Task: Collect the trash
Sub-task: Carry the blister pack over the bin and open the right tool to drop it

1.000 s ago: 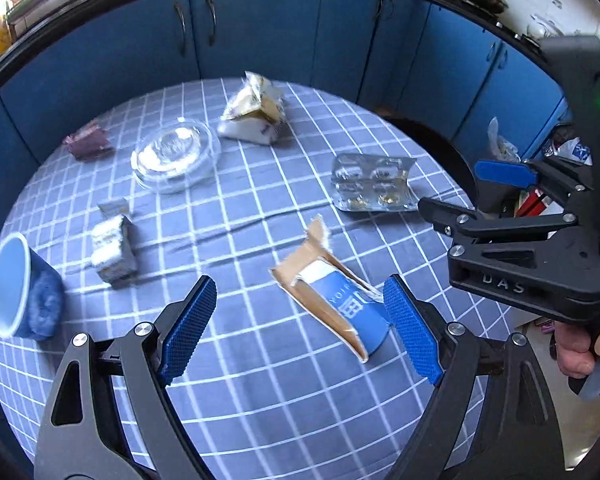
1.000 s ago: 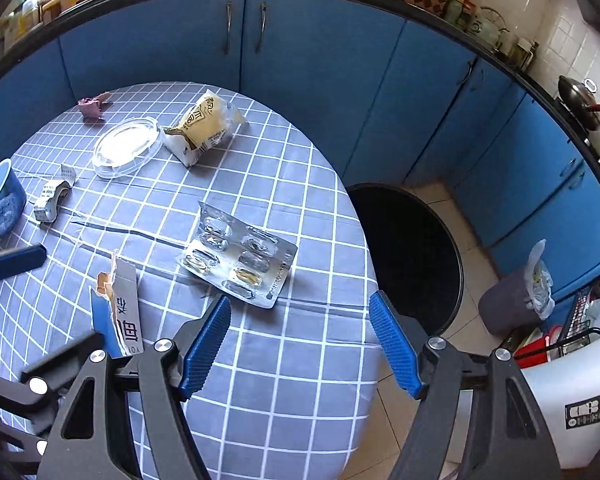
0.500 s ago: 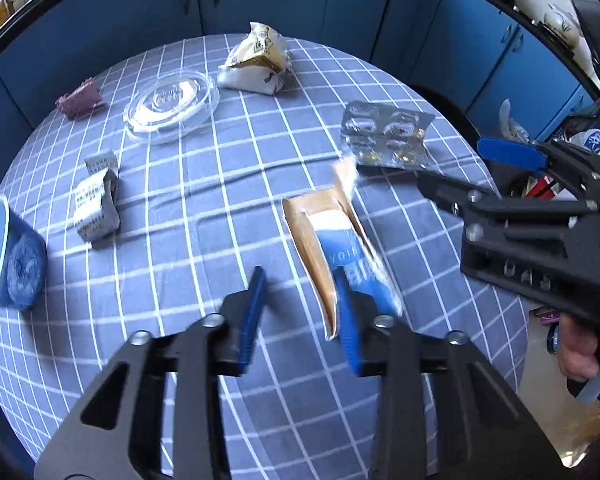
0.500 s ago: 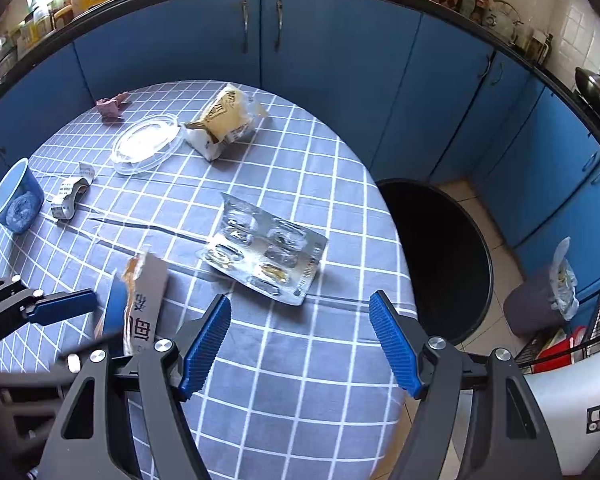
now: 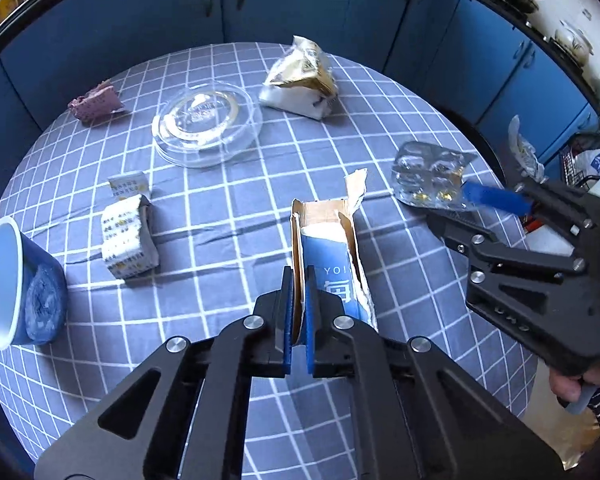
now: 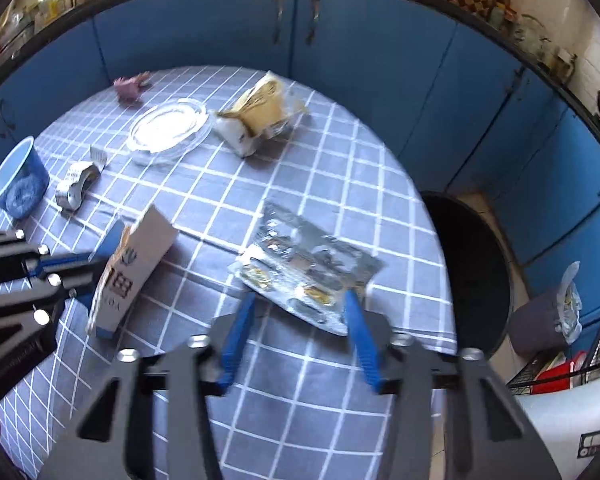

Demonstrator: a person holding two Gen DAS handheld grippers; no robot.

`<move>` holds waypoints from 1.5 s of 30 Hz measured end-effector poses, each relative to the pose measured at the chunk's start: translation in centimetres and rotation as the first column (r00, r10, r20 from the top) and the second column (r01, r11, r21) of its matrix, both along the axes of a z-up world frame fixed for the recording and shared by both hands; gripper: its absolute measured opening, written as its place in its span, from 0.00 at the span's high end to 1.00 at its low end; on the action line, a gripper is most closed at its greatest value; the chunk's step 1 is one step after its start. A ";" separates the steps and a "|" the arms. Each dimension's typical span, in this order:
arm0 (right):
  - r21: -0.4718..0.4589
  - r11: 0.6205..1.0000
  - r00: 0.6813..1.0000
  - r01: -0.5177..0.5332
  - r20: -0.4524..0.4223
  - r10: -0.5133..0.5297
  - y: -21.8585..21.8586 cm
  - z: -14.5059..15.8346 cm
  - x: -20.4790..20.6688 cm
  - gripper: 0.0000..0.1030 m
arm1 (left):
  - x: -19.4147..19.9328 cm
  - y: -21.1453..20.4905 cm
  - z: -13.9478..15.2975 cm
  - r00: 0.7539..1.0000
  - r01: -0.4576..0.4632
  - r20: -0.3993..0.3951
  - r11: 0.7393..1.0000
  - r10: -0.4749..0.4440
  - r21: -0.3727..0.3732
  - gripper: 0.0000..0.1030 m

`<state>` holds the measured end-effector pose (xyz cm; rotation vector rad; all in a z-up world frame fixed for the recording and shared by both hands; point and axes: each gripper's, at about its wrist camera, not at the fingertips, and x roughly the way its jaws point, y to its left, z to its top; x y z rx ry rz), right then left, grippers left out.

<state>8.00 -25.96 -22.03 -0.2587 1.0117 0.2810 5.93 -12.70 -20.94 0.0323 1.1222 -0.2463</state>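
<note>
My left gripper (image 5: 299,280) is shut on the edge of a torn blue and brown carton (image 5: 332,256), held upright on the round checked table (image 5: 204,360). The carton also shows in the right wrist view (image 6: 128,276). My right gripper (image 6: 300,312) is open, its fingers either side of the near edge of a silver blister pack (image 6: 300,272). The blister pack also shows in the left wrist view (image 5: 428,176), with the right gripper's blue fingertips (image 5: 496,198) at it.
On the table lie a yellow and white wrapper (image 5: 300,80), a clear plastic lid (image 5: 206,128), a pink scrap (image 5: 96,100), a crumpled white box (image 5: 128,236) and a blue cup (image 5: 16,284). A black bin (image 6: 472,276) stands right of the table.
My left gripper has shut on the carton and stood it up. My right gripper has moved forward to the blister pack and narrowed around it.
</note>
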 end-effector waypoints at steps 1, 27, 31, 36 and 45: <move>0.003 1.000 1.000 -0.003 0.001 0.003 0.2 -0.1 0.1 0.72 | 0.1 -0.1 0.0 1.000 -0.002 0.000 1.000 0.002 -0.001 0.95; 0.069 0.993 0.994 0.098 0.032 -0.100 -3.8 4.3 0.6 0.91 | 4.9 -3.6 4.5 0.998 0.045 0.047 0.999 -0.045 -0.005 0.95; 0.070 0.990 0.992 0.120 0.042 -0.123 -5.2 5.0 1.0 0.91 | 6.1 -5.2 5.4 0.996 0.069 0.055 0.998 -0.069 -0.009 0.95; 0.067 0.987 0.987 0.147 0.059 -0.151 -7.1 5.7 1.4 0.91 | 7.2 -7.5 6.0 0.992 0.109 0.067 0.994 -0.108 -0.006 0.95; 0.069 0.976 0.974 0.206 0.078 -0.211 -10.6 6.2 1.8 0.91 | 8.3 -11.4 6.4 0.980 0.180 0.084 0.984 -0.179 -0.005 0.95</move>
